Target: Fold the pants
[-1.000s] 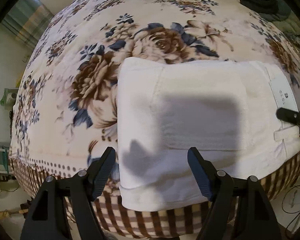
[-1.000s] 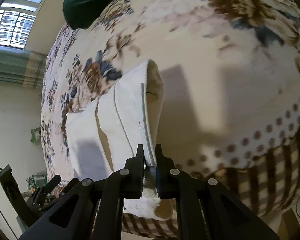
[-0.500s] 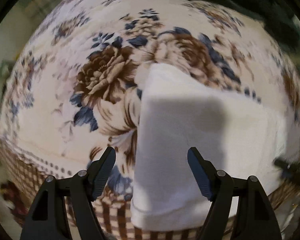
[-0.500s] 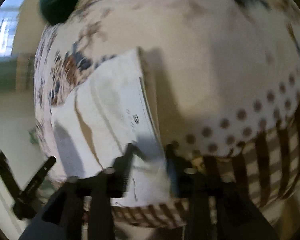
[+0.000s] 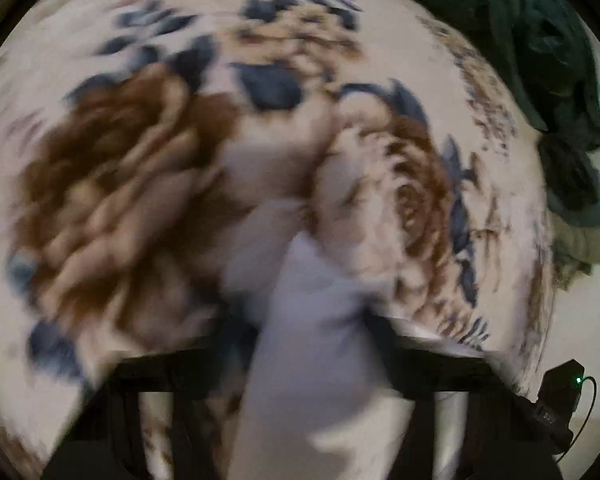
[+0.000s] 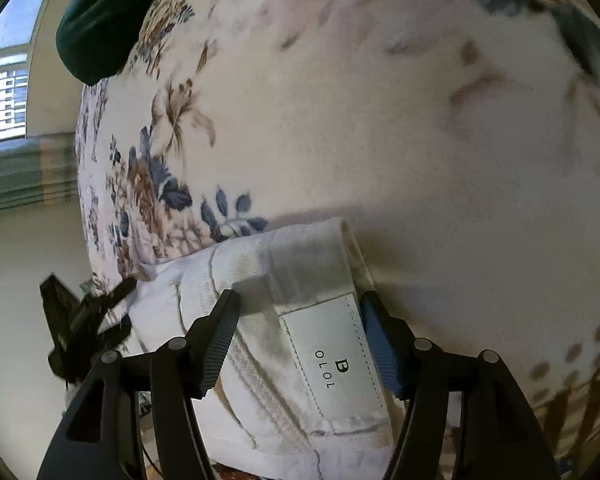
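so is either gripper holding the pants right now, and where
The right gripper is open astride the white pants at the waistband label, gripping nothing. The left view is too blurred to tell.

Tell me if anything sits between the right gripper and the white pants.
Nothing visible does. The right gripper is open, its jaws straddling the waistband label of the folded white denim pants on the floral blanket.

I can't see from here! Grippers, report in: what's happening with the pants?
Right gripper open over waistband label. Left gripper blurred, state unclear. White pants folded on blanket.
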{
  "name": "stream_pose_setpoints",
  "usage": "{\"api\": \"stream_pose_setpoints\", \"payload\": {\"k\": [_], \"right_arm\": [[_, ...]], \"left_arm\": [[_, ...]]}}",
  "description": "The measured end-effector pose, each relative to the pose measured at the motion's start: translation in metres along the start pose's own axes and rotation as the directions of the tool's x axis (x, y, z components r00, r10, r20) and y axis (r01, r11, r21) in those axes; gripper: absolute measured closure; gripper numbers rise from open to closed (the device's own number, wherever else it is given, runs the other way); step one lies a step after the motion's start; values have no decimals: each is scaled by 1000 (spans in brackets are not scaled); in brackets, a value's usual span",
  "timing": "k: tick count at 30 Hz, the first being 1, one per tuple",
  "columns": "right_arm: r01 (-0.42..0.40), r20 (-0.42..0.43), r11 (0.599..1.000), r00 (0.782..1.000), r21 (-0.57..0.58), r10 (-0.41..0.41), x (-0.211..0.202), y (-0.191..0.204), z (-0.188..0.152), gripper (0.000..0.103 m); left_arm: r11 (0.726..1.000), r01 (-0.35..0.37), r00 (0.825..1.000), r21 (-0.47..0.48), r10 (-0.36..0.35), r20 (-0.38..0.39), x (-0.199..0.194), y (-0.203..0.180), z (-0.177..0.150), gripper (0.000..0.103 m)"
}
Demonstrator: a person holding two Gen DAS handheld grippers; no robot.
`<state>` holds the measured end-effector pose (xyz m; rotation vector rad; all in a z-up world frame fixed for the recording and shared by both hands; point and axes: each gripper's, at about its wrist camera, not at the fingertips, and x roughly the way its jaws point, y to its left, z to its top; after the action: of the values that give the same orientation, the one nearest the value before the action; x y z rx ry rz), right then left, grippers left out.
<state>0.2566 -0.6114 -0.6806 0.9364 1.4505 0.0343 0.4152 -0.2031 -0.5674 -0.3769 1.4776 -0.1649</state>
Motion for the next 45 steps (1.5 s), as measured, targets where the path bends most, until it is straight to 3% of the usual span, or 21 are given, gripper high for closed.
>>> {"api": "stream_pose_setpoints", "payload": {"k": [1,4,7,10,13,15,17,18,19,21,24,27,28,29,30,32,35,36,39,41,45], "right_arm": [[46,15,999,999,-18,-45,-2,2,-2,63],[80,58,996,995,-42,-78,-12,6,-5,73],[100,113,994,989,-54,-93,-29,11,-7,75],[168,124,979,980,-113,-154,-27,21,-9,75],[221,69,962,975,-158,-213,-20,21,-7,68],[174,38,978,985,-115,-171,-25,12,-4,56],[122,5,992,993,-33,-122,-37,-1,-6,43],[106,5,994,994,-10,-106,-41,-5,-10,36],[74,9,997,997,19,-74,-48,-12,-18,35],[45,4,996,999,78,-45,-57,-24,-36,35],[27,-94,972,996,232,-5,-45,-52,-72,35],[2,-157,958,987,288,46,-23,-64,-94,37],[-7,-168,955,984,297,59,-16,-64,-100,56],[9,-159,953,986,303,42,-12,-63,-107,65],[22,-133,953,991,303,20,-13,-61,-111,67],[50,-78,957,997,286,-29,-21,-54,-117,78],[86,-22,965,996,248,-83,-33,-46,-121,79],[75,-33,966,997,249,-68,-30,-48,-121,79],[-46,-17,955,998,292,53,-28,-58,-126,59],[-100,-19,955,994,278,109,-28,-61,-135,39],[-180,-65,941,976,286,207,-1,-60,-155,32]], "left_arm": [[999,-24,1000,44,24,9,3,-6,2,80],[997,-22,999,68,19,51,1,-8,-1,84],[992,77,995,-100,-70,76,-1,21,-4,88],[929,210,978,-304,-194,83,6,49,-6,88],[901,255,967,-352,-242,81,3,51,-7,86],[902,263,964,-342,-256,66,-5,49,-6,83],[920,250,968,-302,-245,55,-19,43,-5,71],[933,238,971,-270,-231,60,-28,40,-7,57],[944,232,973,-235,-223,66,-37,37,-12,34],[965,202,979,-166,-194,64,-49,30,-25,17],[989,128,991,-73,-125,43,-55,24,-52,16],[996,82,997,-21,-82,6,-48,22,-82,15],[999,52,999,-5,-53,-11,-46,21,-89,15],[1000,8,1000,25,-7,-29,-42,19,-99,15],[999,-11,999,40,12,-33,-39,15,-104,15],[998,-16,999,62,19,-41,-38,10,-117,15],[998,9,997,56,-5,-75,-30,6,-127,15],[998,14,997,54,-10,-80,-29,7,-129,15],[998,58,994,27,-55,-95,-24,8,-130,15],[996,91,990,-3,-91,-112,-19,11,-133,14],[991,133,982,-34,-136,-129,-10,15,-138,9]]}}
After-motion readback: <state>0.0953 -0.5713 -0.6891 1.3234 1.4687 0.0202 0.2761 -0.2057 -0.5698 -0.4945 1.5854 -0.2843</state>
